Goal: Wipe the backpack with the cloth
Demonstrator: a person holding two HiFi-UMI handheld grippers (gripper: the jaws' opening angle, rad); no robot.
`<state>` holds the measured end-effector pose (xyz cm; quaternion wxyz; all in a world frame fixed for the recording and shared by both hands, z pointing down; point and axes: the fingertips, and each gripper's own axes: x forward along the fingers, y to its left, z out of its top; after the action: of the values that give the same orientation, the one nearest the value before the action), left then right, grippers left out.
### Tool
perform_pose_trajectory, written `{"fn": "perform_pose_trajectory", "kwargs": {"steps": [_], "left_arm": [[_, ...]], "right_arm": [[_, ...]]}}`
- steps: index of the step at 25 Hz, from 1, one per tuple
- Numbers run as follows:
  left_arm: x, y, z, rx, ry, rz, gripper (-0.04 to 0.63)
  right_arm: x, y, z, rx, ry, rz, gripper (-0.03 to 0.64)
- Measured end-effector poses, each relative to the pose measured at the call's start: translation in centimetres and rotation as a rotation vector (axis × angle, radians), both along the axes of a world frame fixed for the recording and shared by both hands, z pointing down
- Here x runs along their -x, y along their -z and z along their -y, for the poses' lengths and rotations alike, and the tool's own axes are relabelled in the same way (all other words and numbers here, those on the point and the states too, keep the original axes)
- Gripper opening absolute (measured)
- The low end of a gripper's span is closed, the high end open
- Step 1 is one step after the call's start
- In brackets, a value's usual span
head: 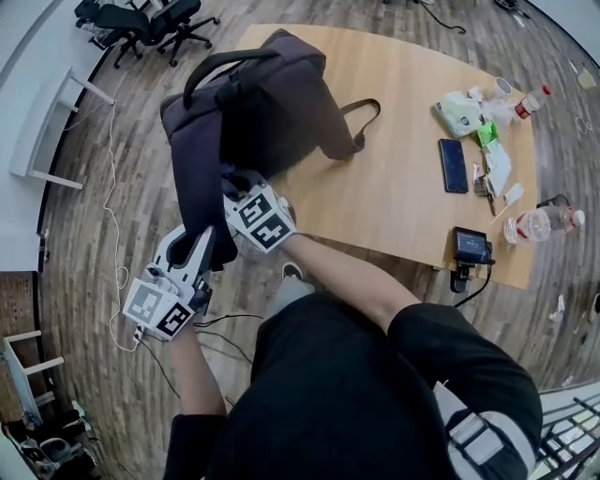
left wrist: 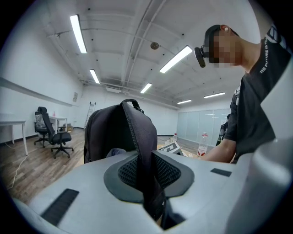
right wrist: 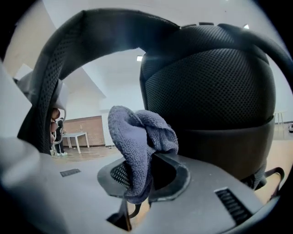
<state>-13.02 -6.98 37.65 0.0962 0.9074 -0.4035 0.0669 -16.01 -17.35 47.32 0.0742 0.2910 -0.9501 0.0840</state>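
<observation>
At the far left we see office chairs point(head: 150, 21) on the wooden floor, well apart from everything we handle. Nearer to us, the left gripper point(head: 208, 248) points up toward the bag, and its own view shows its jaws clamped together on a dark shoulder strap point(left wrist: 139, 151), which runs up out of the pads and over the top of the bag. The backpack point(head: 253, 103) stands upright at the left end of the table point(head: 394, 187), its carry handle arching over the top and a second strap trailing loose across the wood to its right. Just right of the left gripper, the right gripper point(head: 236, 186) reaches in against the near face of the backpack. Its jaws are pinched on a grey-blue cloth point(right wrist: 137, 132) that bunches up above the pads, directly in front of the padded mesh back panel. We cannot tell whether the cloth touches the mesh. Further right the bare tabletop carries a phone point(head: 453, 165) lying flat, and a water bottle point(head: 542, 225) lies on its side near the right edge.
</observation>
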Motion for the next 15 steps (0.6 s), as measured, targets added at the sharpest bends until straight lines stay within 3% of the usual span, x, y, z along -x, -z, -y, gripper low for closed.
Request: {"fn": "perform_pose_trajectory", "kwargs": {"steps": [5,10,15], "left_arm": [[-0.7,-1.3,0.4,0.018,-0.018,-0.084,0.063],[-1.6,-2.8,1.1,0.040,-0.043,-0.144,0.063],[-2.0,-2.7,1.1,0.027,-0.063,-0.176,0.063]], "right_arm": [[-4.1,-0.5,0.7,-0.011,-0.060,-0.008,0.074],[-9.5,-1.3,2.6,-0.050,-0.148,-0.069,0.072],[-13.5,-1.3,4.2,-0.114,-0.171,-0.147,0.074]]}}
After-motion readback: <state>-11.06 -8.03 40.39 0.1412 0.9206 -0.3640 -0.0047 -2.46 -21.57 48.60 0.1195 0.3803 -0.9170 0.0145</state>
